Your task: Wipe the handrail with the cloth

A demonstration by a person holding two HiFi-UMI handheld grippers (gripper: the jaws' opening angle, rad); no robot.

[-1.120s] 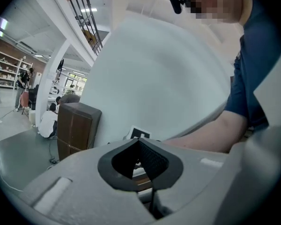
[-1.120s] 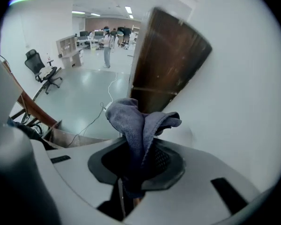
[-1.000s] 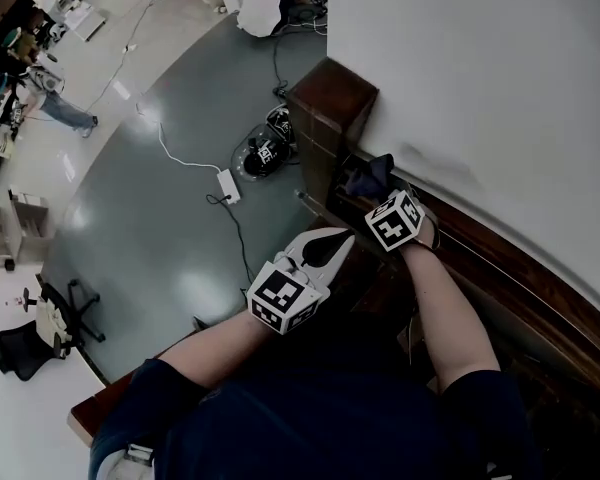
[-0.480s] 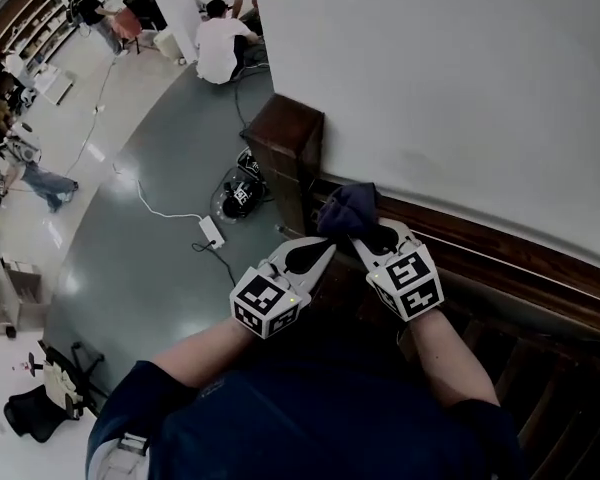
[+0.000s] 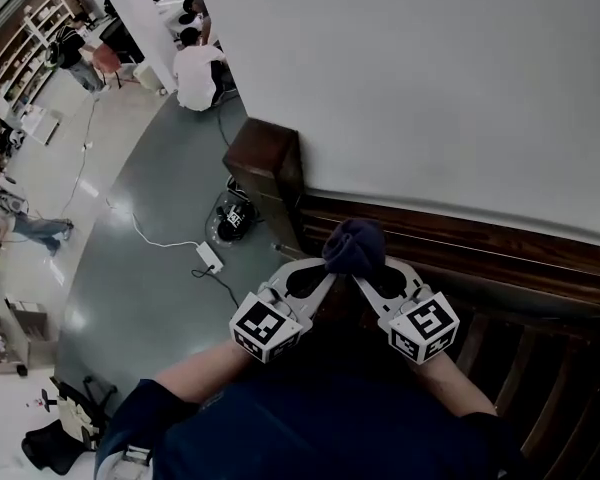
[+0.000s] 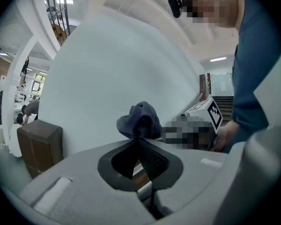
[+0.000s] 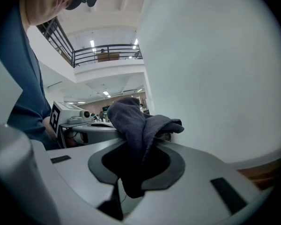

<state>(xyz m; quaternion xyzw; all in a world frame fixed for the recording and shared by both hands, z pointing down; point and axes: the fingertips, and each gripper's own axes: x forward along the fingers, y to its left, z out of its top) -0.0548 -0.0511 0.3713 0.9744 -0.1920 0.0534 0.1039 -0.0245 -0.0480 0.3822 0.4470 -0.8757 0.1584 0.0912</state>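
A dark blue cloth point(image 5: 354, 246) is bunched up just above the dark wooden handrail point(image 5: 490, 240), close to the newel post point(image 5: 263, 163). My right gripper point(image 5: 360, 276) is shut on the cloth point(image 7: 136, 118), which passes between its jaws and hangs down behind the tips. From the left, my left gripper point(image 5: 329, 274) comes in with its jaws together, the tips pressed against the underside of the cloth point(image 6: 140, 121); no fabric shows between them. The right gripper's marker cube point(image 6: 208, 115) sits just beyond the cloth in the left gripper view.
A white wall point(image 5: 430, 88) rises behind the rail. Dark balusters point(image 5: 545, 368) run below it at the right. On the grey floor lie a white power strip point(image 5: 209, 257) with cables and a black device point(image 5: 230, 220). A person in white point(image 5: 193, 73) sits far off.
The right gripper has drawn the cloth back along the rail, away from the post. The two grippers have come together, so the left tips now meet the cloth.
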